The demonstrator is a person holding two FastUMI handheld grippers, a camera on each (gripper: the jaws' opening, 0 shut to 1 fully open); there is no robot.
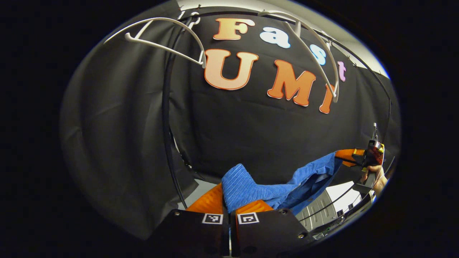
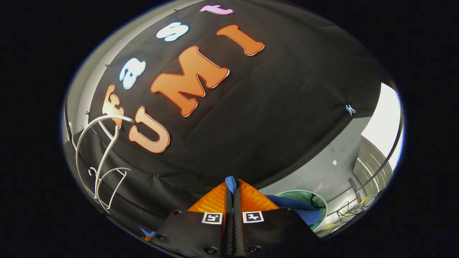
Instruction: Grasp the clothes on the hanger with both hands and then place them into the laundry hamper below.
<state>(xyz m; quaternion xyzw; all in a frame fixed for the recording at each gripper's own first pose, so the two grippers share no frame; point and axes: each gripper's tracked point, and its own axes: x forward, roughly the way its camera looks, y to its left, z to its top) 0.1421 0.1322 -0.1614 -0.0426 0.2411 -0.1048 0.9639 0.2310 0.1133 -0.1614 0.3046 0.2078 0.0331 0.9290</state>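
Now you are in the carrying step: the blue garment point(image 1: 272, 191) is off the white hangers point(image 1: 168, 39) and hangs stretched between your two grippers. Your left gripper point(image 1: 229, 204) is clamped on one bunched end of it, the ribbed cloth bulging up between the orange fingers point(image 1: 208, 200). Your right gripper point(image 2: 232, 195) has its fingers pressed together on a thin fold, a blue tip poking out above them; in the left gripper view it point(image 1: 353, 154) grips the far end.

In the right gripper view the garment trails down beside the fingers toward the green laundry hamper point(image 2: 304, 197), which sits low and to the side. Next, I judge, you need to bring both grippers down over the hamper's mouth and release only once the cloth sags inside it.

The garment looks a ribbed knit, soft and limp, so loose parts may drape over the rim.
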